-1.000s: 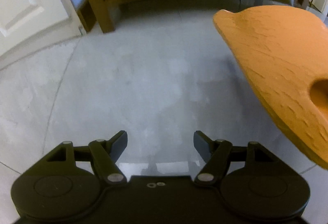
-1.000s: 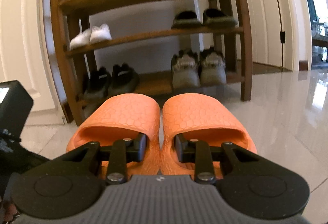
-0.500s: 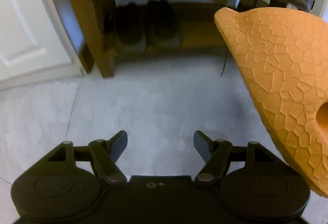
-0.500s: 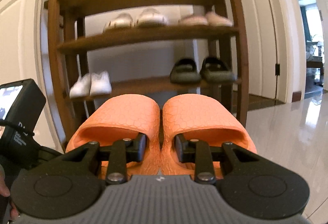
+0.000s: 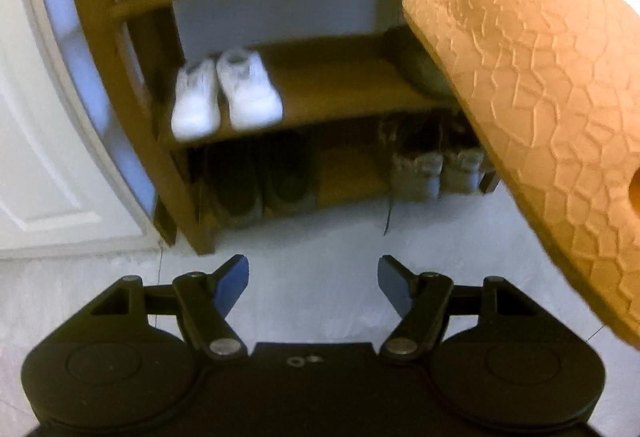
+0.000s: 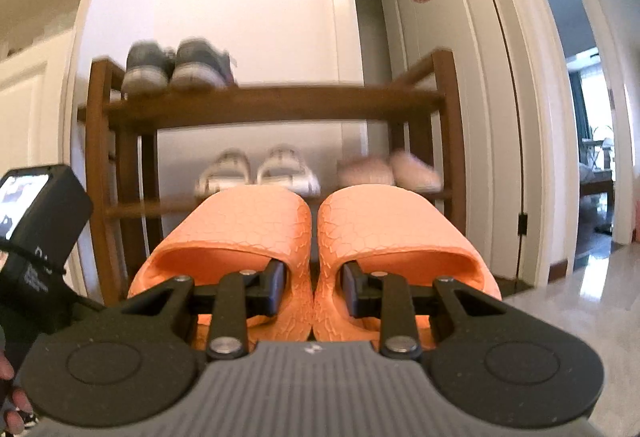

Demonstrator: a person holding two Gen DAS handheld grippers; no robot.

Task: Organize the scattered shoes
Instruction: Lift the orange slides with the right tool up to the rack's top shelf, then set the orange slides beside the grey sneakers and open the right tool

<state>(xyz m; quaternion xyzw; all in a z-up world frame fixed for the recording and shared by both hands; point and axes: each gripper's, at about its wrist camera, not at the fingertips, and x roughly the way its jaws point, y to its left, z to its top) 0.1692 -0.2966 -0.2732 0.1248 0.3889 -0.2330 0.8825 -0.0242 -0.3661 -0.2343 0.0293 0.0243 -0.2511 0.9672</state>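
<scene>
- Hovering with nothing in it, your left gripper (image 5: 313, 279) faces the wooden shoe rack (image 5: 132, 105) in the left wrist view, its blue-tipped fingers (image 5: 232, 279) spread wide over pale, glossy floor (image 5: 312, 237). One orange slipper (image 5: 540, 125) juts in from the right, its toe towards the rack and its matte surface cut with a cracked-pebble pattern. White sneakers (image 5: 224, 97) sit paired on the middle shelf, and dark shoes (image 5: 260, 177) and grey trainers (image 5: 436, 173) line the bottom one, blurred.
- Pinching both orange slippers (image 6: 316, 237) together, your right gripper (image 6: 313, 287) slips one finger inside each opening in the right wrist view and squeezes the touching inner walls, likely so the soft, rounded pair travels as one. You hold them raised in front of the rack, toes forward, level with the shelf bearing white sandals (image 6: 258, 173) and pink slippers (image 6: 390, 169). Grey sneakers (image 6: 176, 63) occupy the left of the top shelf; its right half looks free, a probable landing spot.
</scene>
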